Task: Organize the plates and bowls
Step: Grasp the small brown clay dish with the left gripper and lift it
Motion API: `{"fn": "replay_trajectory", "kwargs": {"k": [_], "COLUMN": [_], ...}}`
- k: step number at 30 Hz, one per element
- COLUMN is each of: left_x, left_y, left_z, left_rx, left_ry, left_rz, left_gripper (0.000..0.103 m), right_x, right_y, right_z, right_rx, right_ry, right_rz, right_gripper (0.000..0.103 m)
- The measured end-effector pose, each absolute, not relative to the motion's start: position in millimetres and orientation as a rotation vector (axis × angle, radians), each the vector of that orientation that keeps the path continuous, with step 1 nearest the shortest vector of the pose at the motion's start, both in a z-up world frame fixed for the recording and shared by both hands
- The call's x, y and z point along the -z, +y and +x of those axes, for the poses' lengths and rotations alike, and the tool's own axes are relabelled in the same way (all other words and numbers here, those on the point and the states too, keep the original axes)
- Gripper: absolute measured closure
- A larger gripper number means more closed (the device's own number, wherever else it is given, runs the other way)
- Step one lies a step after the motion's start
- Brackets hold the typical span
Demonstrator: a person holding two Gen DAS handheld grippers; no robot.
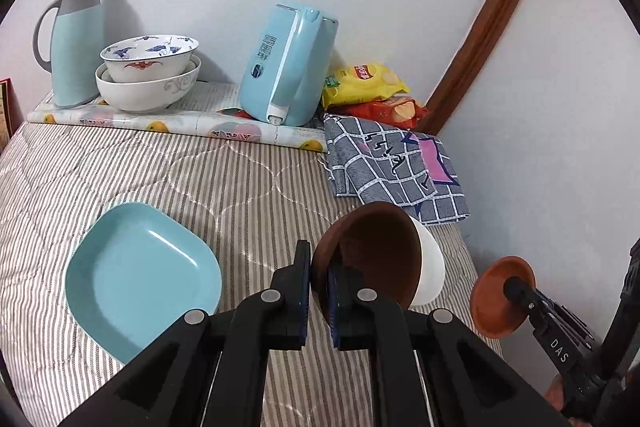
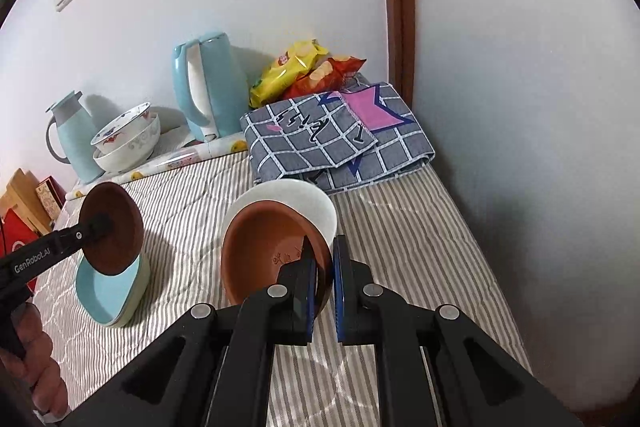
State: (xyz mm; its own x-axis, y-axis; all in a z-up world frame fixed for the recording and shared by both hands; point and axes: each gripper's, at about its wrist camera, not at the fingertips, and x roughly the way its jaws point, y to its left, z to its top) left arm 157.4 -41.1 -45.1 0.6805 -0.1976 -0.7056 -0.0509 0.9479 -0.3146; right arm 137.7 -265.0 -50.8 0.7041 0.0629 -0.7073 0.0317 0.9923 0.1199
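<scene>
My left gripper [image 1: 319,279] is shut on the rim of a brown bowl [image 1: 372,255] and holds it tilted in the air, in front of a white bowl [image 1: 432,267]. In the right wrist view that brown bowl [image 2: 114,229] hangs above the light blue square plate [image 2: 108,291]. My right gripper [image 2: 324,267] is shut on the rim of a second brown bowl [image 2: 268,247], which tilts over the white bowl [image 2: 296,199]. In the left wrist view this second brown bowl [image 1: 502,297] shows at the right. The blue plate [image 1: 140,275] lies on the striped cloth.
At the back stand two stacked patterned bowls [image 1: 148,75], a light blue thermos jug [image 1: 76,43], a blue kettle [image 1: 288,67] and snack bags [image 1: 368,87]. A folded checked cloth [image 1: 392,167] lies by the wall. The table edge [image 2: 480,247] runs along the right wall.
</scene>
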Motion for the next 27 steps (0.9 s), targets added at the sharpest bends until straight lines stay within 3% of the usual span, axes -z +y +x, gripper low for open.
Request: {"fn": "replay_trajectory", "kwargs": {"k": [27], "left_x": [77.4], "left_y": [-16.9], "left_z": [203.7], "left_rx": [0.045], "left_ry": [0.865], "left_rz": [-0.368], "left_gripper": [0.095], "right_x": [108.1], "right_y": [-242.9], "right_z": [216.1], "right_rx": [-0.043], "right_ry": [0.899], "right_rz": [0.117], "right_gripper": [0.095]}}
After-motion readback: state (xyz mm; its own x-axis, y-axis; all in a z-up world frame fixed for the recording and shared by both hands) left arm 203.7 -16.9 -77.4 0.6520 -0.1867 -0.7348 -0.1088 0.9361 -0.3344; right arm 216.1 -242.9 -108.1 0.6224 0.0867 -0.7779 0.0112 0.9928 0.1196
